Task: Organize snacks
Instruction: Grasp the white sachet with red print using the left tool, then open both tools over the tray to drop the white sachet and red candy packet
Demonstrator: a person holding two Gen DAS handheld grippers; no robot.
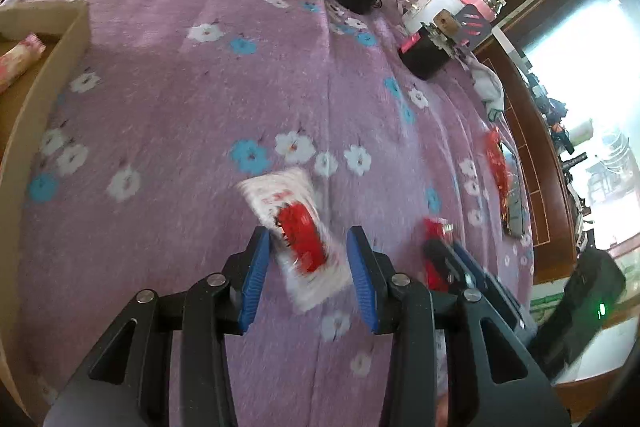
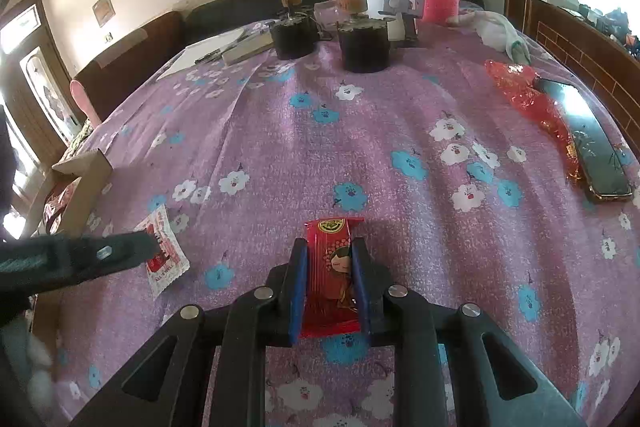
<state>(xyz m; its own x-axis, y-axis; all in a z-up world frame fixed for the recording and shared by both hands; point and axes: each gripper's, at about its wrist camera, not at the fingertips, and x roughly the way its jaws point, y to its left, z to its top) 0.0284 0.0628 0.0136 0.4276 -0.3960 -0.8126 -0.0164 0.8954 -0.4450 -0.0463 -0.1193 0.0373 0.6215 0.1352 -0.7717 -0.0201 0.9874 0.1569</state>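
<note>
Our right gripper has its jaws closed on a red snack packet, which sits clamped between the blue pads just over the purple flowered cloth of the bench. Our left gripper has its jaws spread wide on either side of a white-and-red sachet lying flat on the cloth, not yet pinched. We judge this the pick-up step. Next, the left jaws need to close squarely on the sachet, then both snacks should travel to the cardboard box at the left edge, where a pink wrapped snack already lies.
</note>
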